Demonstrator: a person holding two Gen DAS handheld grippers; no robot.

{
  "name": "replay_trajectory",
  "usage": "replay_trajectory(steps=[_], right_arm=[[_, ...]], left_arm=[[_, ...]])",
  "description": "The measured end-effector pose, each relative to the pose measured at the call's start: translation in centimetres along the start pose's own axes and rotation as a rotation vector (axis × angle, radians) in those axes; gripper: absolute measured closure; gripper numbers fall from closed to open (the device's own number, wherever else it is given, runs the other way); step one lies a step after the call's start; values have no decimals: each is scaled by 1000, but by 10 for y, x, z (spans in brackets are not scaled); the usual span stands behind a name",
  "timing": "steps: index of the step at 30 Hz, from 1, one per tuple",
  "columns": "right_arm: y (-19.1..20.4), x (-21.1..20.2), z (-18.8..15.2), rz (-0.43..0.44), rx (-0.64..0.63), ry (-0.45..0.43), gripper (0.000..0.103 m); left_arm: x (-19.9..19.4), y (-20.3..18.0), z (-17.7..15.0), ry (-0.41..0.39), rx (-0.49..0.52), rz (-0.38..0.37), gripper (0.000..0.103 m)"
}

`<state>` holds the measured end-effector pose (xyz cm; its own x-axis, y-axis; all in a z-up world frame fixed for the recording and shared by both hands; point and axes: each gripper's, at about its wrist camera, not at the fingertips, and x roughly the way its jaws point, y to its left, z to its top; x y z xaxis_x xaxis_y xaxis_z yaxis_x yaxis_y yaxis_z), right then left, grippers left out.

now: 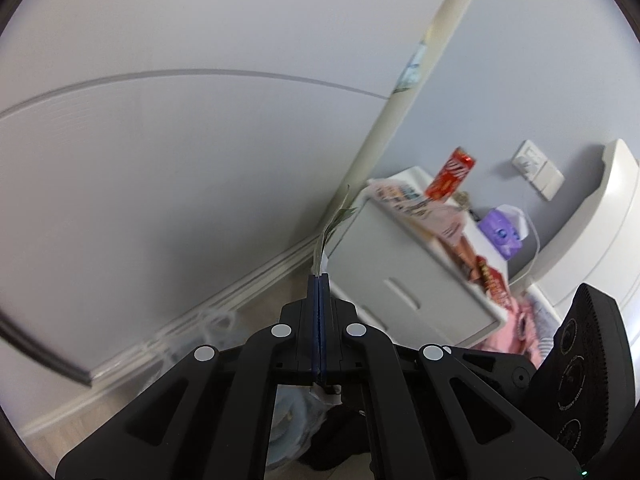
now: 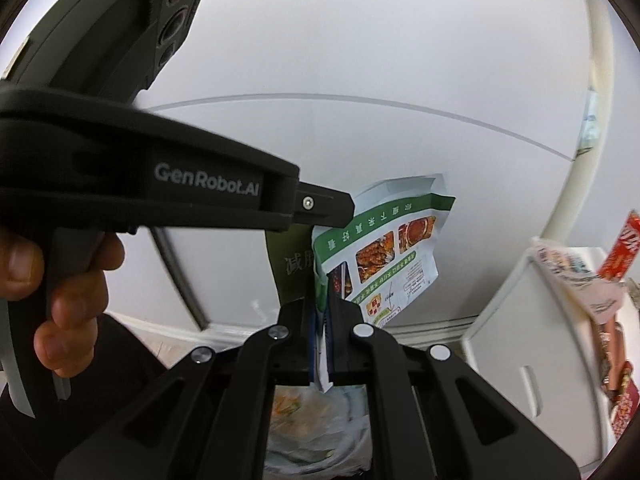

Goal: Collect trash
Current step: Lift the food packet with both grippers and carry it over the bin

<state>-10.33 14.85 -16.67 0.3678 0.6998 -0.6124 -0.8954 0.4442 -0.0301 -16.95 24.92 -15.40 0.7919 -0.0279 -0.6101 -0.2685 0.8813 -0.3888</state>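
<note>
Blurred clutter on the white cabinet (image 1: 404, 280), red box (image 2: 624, 248) cut by frame edge.

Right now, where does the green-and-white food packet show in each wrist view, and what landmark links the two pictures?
Left wrist: packet seen edge-on, a thin strip rising from the shut left gripper, just above centre.
Right wrist: packet at centre, printed face showing, pinched in the right gripper; the left one also grips its edge.
Shared landmark: white cabinet at right.

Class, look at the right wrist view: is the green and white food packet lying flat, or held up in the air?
Held up. The right gripper has its fingers shut on the packet, which stands above them against the wall, touching no surface.
</note>
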Motion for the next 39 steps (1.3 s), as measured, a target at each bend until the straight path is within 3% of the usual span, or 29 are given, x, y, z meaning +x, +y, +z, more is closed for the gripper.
replay_trajectory(steps=[19, 26, 39], right_arm=[[37, 86, -60, 224, 42, 317, 97], [45, 135, -85, 249, 34, 429, 97], [41, 179, -120, 263, 74, 564, 97]], left_arm=[[49, 79, -88, 171, -149, 94, 103], [78, 113, -114, 249, -208, 146, 103], [126, 145, -151, 369, -260, 176, 103]])
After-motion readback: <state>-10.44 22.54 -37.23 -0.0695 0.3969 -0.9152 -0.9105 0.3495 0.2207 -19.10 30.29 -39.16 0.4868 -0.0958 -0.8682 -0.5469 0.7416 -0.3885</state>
